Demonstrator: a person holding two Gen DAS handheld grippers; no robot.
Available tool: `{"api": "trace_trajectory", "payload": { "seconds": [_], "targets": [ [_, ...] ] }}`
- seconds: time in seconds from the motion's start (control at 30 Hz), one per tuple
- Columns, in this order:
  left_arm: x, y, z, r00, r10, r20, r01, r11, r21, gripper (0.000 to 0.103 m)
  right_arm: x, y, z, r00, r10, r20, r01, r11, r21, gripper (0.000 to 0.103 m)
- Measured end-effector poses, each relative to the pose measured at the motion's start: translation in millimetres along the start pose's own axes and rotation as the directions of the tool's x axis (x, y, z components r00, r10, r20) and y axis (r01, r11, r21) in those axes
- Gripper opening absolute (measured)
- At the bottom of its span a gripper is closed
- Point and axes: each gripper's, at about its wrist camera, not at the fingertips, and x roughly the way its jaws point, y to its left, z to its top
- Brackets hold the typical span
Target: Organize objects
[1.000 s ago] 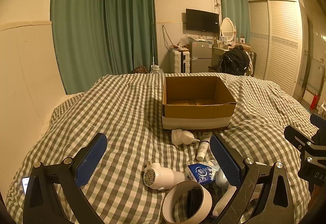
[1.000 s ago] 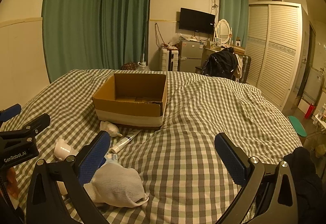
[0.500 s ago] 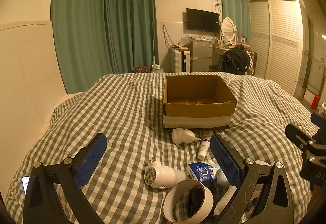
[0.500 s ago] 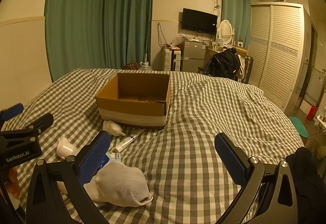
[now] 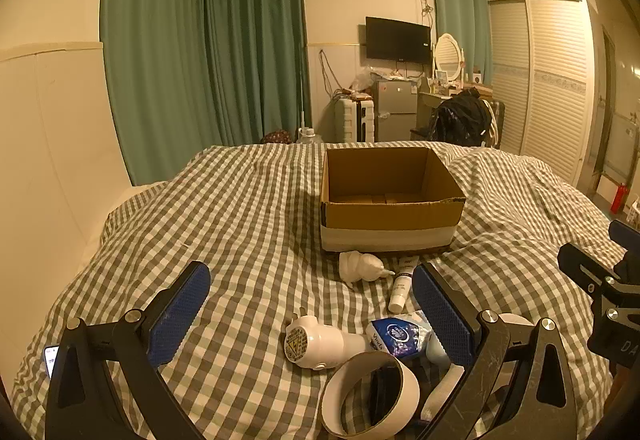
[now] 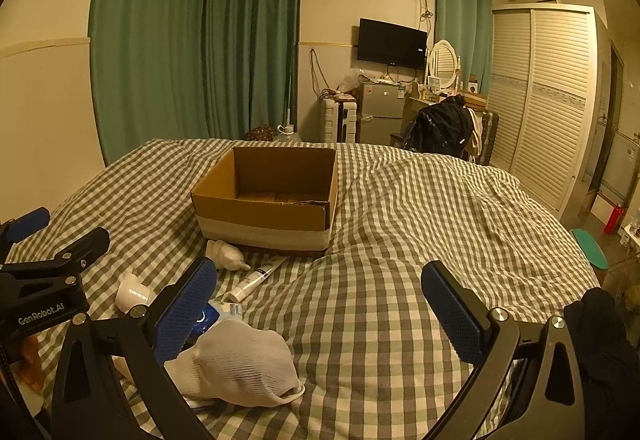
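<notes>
An open, empty cardboard box [image 5: 390, 200] [image 6: 268, 200] stands on the checked bed. In front of it lie a small white bottle [image 5: 360, 266] [image 6: 224, 255] and a white tube [image 5: 402, 282] [image 6: 256, 278]. Nearer me lie a white plug-like device [image 5: 320, 344], a blue tissue pack [image 5: 396, 334] and a tape roll [image 5: 370, 396]. A white sock [image 6: 240, 364] lies by the right gripper's left finger. My left gripper [image 5: 312, 314] is open and empty above the near objects. My right gripper [image 6: 320, 304] is open and empty over bare bedding.
A phone [image 5: 51, 358] lies at the bed's left edge. The wall runs along the left side. Beyond the bed's far end stand a small fridge [image 5: 394, 112], a chair with a black jacket [image 5: 460, 120] and a wardrobe [image 5: 540, 80].
Both views have shifted slightly. The box and objects sit a little further right in the right wrist view. Nothing was taken or let go.
</notes>
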Motion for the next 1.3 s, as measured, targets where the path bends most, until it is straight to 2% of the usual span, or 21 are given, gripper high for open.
{"api": "trace_trajectory", "payload": {
  "seconds": [0.63, 1.03, 1.3],
  "targets": [
    [0, -3, -1, 1.0, -0.007, -0.001, 0.007, 1.0, 0.0, 0.103, -1, 0, -1, 1.0, 0.011, 0.009, -0.011, 1.0, 0.003, 0.103],
    [-9, -2, 2, 1.0, -0.016, 0.003, 0.016, 1.0, -0.002, 0.103, -11, 8, 3, 0.998, 0.055, 0.003, -0.055, 0.998, -0.021, 0.103],
    [-4, 1, -5, 0.998, -0.023, -0.05, 0.023, 1.0, 0.005, 0.103, -17, 7, 3, 0.997, 0.074, -0.016, -0.074, 0.997, -0.026, 0.103]
  ]
}}
